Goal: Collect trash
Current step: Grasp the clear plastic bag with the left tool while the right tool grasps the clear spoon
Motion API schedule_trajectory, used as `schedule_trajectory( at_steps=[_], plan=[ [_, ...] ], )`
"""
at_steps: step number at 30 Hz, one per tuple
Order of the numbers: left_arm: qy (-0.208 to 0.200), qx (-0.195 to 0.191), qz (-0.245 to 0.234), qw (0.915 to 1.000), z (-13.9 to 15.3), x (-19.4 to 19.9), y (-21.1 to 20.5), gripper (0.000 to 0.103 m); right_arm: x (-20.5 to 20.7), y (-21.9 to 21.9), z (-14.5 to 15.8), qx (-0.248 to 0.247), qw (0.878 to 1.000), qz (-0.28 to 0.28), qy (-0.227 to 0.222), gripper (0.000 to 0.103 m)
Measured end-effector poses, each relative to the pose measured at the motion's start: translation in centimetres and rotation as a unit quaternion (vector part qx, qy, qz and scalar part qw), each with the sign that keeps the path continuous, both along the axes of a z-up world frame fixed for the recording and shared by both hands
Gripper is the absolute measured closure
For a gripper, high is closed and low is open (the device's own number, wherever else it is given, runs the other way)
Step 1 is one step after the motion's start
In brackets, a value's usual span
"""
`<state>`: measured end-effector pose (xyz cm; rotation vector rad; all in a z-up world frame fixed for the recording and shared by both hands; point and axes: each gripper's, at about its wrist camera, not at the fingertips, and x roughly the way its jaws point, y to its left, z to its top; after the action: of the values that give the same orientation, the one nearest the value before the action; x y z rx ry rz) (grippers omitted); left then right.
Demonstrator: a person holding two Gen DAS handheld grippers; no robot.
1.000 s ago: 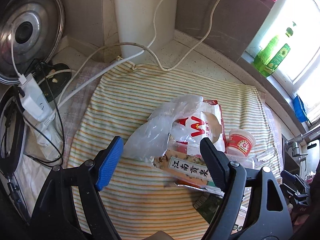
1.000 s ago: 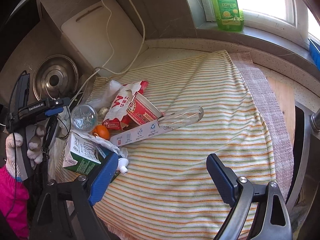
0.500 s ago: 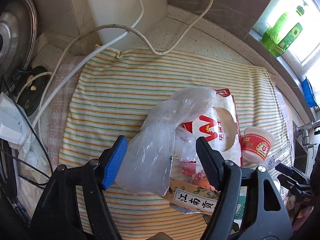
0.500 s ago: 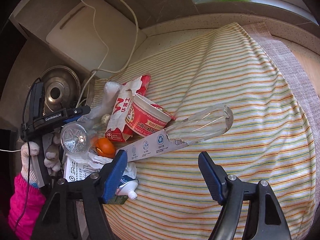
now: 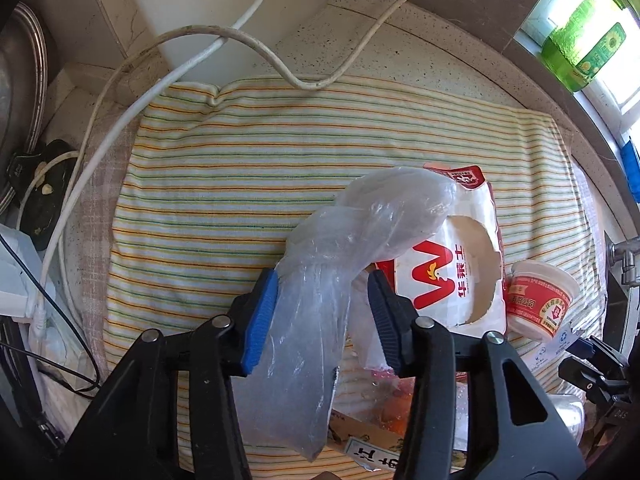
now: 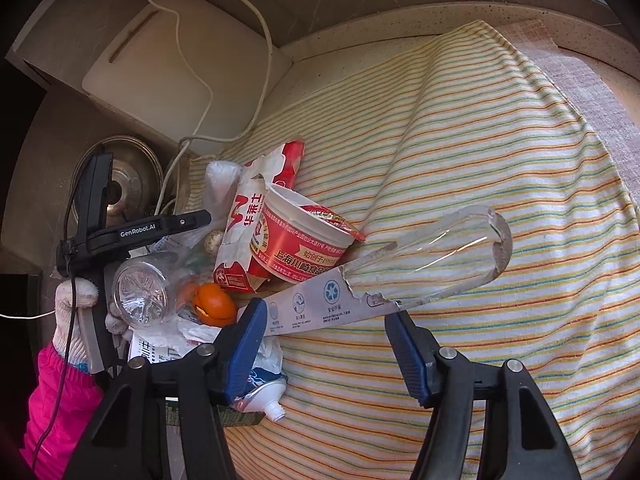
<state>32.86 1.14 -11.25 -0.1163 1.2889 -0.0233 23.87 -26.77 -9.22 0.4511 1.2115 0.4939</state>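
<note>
The left gripper (image 5: 322, 312) points steeply down over a heap of trash on a striped cloth (image 5: 248, 184); its jaws have just been closing and now stand narrow around a crumpled clear plastic bag (image 5: 320, 304), the left pad against the film, the right pad just beside it, so a firm pinch cannot be told. The bag lies at the near left of the heap, draped over a red and white wrapper (image 5: 452, 276); a red cup (image 5: 540, 300) lies on its side to the right of the wrapper. The right gripper (image 6: 326, 340) has also just been closing and stands about half wide, its pads on either side of the card end of a blister pack (image 6: 384, 280) without pressing it; the pack's clear shell stretches to the far right across the cloth. In the right view, left of the pack, sit the cup, an orange peel (image 6: 214, 304), a clear bottle (image 6: 140, 294) seen end-on, and a toothpaste tube (image 6: 264, 394) under the left finger. A gloved hand (image 6: 74, 320) with a pink sleeve (image 6: 60, 396) holds the left gripper at the far left. White cables (image 5: 224, 36) cross a white board (image 6: 176, 72) leaning at the far wall.
</note>
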Motion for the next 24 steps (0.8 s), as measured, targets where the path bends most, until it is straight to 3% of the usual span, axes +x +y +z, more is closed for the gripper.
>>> schedule_trajectory(
  at_steps=[8, 10, 16, 24],
  plan=[
    [-0.009, -0.008, 0.021, 0.9997, -0.2, 0.1, 1.1, 0.084, 0.7, 0.2, -1.2, 0.016, 1.000, -0.011, 0.021, 0.051],
    [-0.013, -0.005, 0.025, 0.9996, 0.0, -0.3, 1.5, 0.088, 0.9, 0.2, -1.4, 0.024, 0.999, -0.016, 0.026, 0.060],
    [-0.028, 0.004, 0.040, 0.9988, 0.8, -1.4, 2.9, 0.092, 1.2, 0.1, -1.8, 0.038, 0.998, -0.027, 0.033, 0.079],
    [-0.065, 0.004, 0.066, 0.9957, 3.3, -3.7, 5.4, 0.094, 0.7, -0.1, 0.3, 0.029, 0.999, -0.034, -0.004, 0.088]
  ],
)
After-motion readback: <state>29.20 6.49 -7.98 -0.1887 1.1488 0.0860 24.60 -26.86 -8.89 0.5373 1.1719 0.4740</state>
